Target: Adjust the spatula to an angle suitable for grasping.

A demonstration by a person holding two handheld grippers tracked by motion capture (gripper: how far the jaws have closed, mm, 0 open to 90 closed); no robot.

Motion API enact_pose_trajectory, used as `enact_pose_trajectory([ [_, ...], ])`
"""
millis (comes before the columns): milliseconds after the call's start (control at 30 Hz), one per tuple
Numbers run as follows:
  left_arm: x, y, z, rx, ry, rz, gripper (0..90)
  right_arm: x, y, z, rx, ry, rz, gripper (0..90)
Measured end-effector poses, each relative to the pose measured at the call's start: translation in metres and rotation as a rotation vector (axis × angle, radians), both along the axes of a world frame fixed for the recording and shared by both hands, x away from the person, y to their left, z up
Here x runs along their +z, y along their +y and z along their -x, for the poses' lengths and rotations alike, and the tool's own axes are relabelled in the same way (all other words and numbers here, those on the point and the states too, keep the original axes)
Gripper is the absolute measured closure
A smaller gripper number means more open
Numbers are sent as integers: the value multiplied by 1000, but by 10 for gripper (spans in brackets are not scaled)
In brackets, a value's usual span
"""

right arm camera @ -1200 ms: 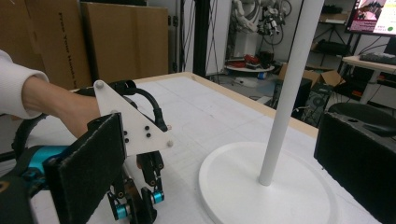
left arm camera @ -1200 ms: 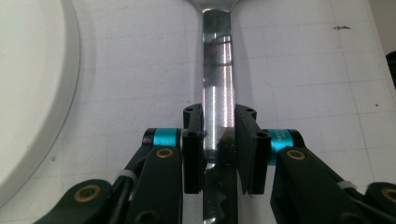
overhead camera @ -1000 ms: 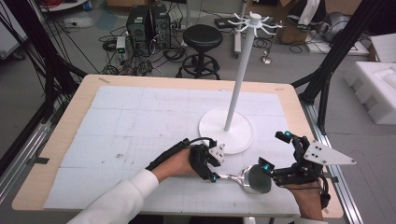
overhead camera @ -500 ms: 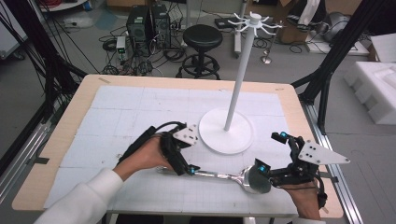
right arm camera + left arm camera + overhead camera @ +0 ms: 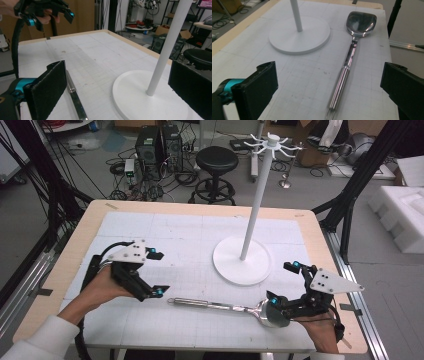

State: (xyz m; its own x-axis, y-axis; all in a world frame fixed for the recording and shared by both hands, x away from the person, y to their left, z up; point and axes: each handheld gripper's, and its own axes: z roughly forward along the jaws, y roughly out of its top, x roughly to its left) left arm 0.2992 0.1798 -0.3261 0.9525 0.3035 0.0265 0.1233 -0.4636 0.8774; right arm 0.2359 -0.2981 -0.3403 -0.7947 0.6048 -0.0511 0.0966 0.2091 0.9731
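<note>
A steel spoon (image 5: 210,304) lies flat on the white mat near the front edge, its bowl (image 5: 267,312) to the right. My left gripper (image 5: 159,272) hovers just left of the handle's end; its jaws have just been opening and stand open with nothing between them. In the left gripper view the spoon (image 5: 347,65) lies ahead beyond the gripper (image 5: 329,75). My right gripper (image 5: 282,283) is open beside the bowl. In the right gripper view the handle (image 5: 75,97) runs just inside one jaw of the gripper (image 5: 117,75), and the pads are not pressing it.
A white hook stand (image 5: 252,210) rises from a round base (image 5: 242,265) at the mat's right middle, just behind the spoon. The table's front edge (image 5: 200,347) is close to both hands. Beyond the table stand a stool (image 5: 216,160) and cables.
My left gripper has let go of the spoon's handle, opened and drawn back leftward and a little upward. The spoon lies still. The right gripper has barely moved.
</note>
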Motion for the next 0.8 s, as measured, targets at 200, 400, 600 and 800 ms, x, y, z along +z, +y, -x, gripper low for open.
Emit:
enact_pose_trajectory([
  [200,0,35,9,78,-33,99,17,2,4,-4,12,9,1,14],
  [400,-8,61,18,150,-59,173,17,5,11,-7,28,20,41,14],
  [600,-20,79,26,185,-72,202,17,8,16,-11,43,29,61,14],
  [800,-25,90,29,188,-82,228,17,11,19,-16,58,48,75,14],
])
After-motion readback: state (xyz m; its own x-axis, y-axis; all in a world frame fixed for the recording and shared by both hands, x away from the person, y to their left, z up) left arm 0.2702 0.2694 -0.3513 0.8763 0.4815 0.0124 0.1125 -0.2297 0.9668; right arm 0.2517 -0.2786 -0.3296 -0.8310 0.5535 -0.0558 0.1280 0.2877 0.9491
